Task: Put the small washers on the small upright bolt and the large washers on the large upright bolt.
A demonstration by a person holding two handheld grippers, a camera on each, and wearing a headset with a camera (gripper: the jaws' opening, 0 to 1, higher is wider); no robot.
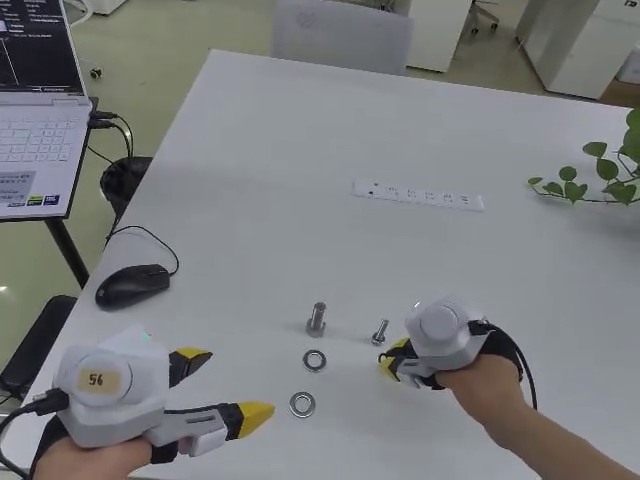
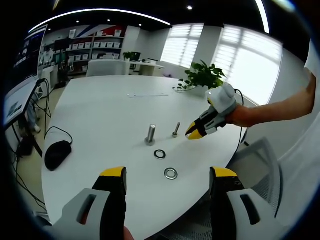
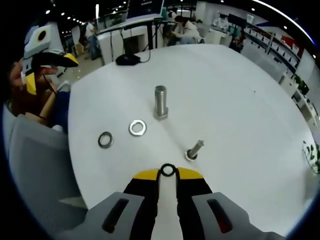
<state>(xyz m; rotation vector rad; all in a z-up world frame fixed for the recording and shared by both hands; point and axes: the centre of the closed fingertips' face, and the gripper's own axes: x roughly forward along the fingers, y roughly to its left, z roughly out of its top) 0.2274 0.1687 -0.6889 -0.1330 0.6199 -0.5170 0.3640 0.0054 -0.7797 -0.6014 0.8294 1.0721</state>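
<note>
Right gripper [image 3: 167,176] pinches a small washer [image 3: 167,170] at its tips, close to the small bolt [image 3: 194,150]. Left gripper [image 1: 228,385] gapes empty. One large washer [image 3: 137,128] and a second large washer [image 3: 105,139] lie flat by the large bolt [image 3: 160,101]. Small-washer step: next, centre the hole over the bolt tip, lower, release.

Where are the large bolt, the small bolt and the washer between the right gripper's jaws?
large upright bolt [image 3: 160,100], right gripper view, mid-shaft.
small upright bolt [image 3: 195,149], right gripper view, threaded shaft.
small washer [image 3: 167,165], right gripper view, top of its ring.
</note>
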